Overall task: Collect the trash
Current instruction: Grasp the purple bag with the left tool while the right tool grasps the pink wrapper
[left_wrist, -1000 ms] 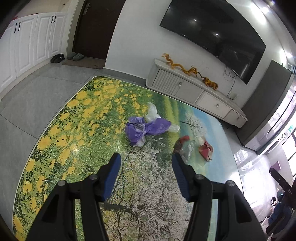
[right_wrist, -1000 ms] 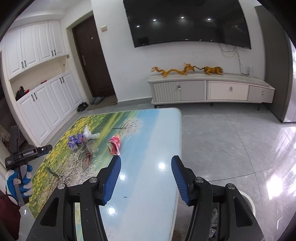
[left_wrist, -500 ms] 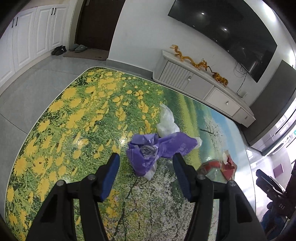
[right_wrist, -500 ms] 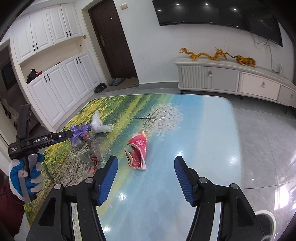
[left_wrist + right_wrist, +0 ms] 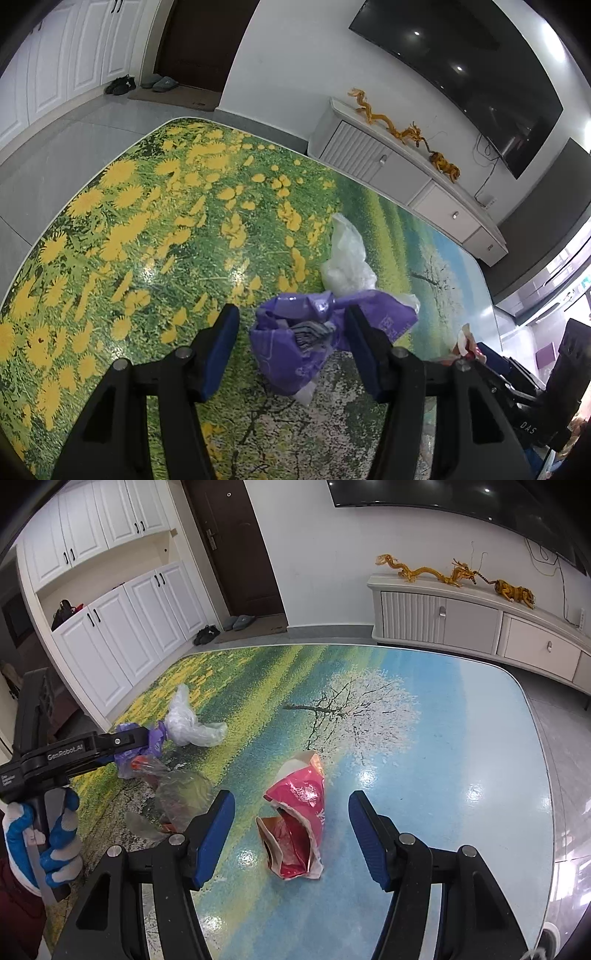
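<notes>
Now purple bag (image 5: 295, 343) between open left gripper (image 5: 291, 350) fingers

Both grippers, left (image 5: 290, 347) and right (image 5: 291, 830), are black frames with silver screws and blue ribbed pads (image 5: 214, 834). "GenRobot.AI" marks the left one's side; behind it, a blue-and-white glove (image 5: 40, 842) and maroon sleeve (image 5: 18, 915).

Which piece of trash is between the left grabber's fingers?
The crumpled purple bag. It sits between the open left gripper fingers, while the white bag lies beyond it and the red wrapper sits in front of the right gripper.
</notes>
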Demonstrator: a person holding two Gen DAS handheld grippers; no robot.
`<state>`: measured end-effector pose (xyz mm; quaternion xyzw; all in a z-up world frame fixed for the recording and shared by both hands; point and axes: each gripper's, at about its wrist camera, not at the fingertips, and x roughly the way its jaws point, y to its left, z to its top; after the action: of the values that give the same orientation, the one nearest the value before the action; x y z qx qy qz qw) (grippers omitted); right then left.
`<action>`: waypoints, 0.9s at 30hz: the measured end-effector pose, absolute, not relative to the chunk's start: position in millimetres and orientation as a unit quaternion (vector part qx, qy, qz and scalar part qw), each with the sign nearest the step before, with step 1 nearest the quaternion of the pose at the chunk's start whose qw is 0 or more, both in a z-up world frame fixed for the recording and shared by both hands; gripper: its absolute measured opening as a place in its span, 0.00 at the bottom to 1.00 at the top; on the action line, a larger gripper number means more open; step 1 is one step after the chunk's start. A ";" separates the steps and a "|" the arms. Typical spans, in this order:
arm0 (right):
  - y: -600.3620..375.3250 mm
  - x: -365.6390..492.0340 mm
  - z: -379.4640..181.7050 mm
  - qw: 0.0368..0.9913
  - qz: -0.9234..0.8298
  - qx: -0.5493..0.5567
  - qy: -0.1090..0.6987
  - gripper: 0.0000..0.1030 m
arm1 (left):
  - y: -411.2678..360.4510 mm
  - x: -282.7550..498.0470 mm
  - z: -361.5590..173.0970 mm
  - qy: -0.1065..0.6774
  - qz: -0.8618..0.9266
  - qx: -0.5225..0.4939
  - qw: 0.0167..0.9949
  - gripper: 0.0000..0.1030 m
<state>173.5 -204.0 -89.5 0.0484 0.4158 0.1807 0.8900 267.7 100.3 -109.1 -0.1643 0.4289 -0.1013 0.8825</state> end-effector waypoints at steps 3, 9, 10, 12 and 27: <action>-204.0 175.2 -91.3 0.889 0.179 0.050 0.419 0.45 | 96.0 262.1 -110.6 0.429 -0.109 -0.159 0.882 0.41; -209.1 169.3 -92.4 0.889 0.167 0.052 0.423 0.30 | 88.1 246.4 -106.3 0.424 -0.107 -0.139 0.888 0.35; -210.5 166.6 -91.8 0.889 0.166 0.053 0.423 0.30 | 86.9 242.4 -104.2 0.422 -0.104 -0.133 0.891 0.35; -212.5 160.0 -90.1 0.890 0.166 0.055 0.422 0.30 | 84.6 232.0 -98.6 0.416 -0.101 -0.123 0.895 0.34; -239.6 70.8 -32.1 0.914 0.152 0.087 0.365 0.29 | 86.6 147.0 -33.1 0.361 -0.094 -0.120 0.920 0.34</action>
<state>70.8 -239.6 -32.1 0.0870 0.3649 0.1518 0.9145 147.0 86.6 -33.1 -0.1199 0.3613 -0.0944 0.9199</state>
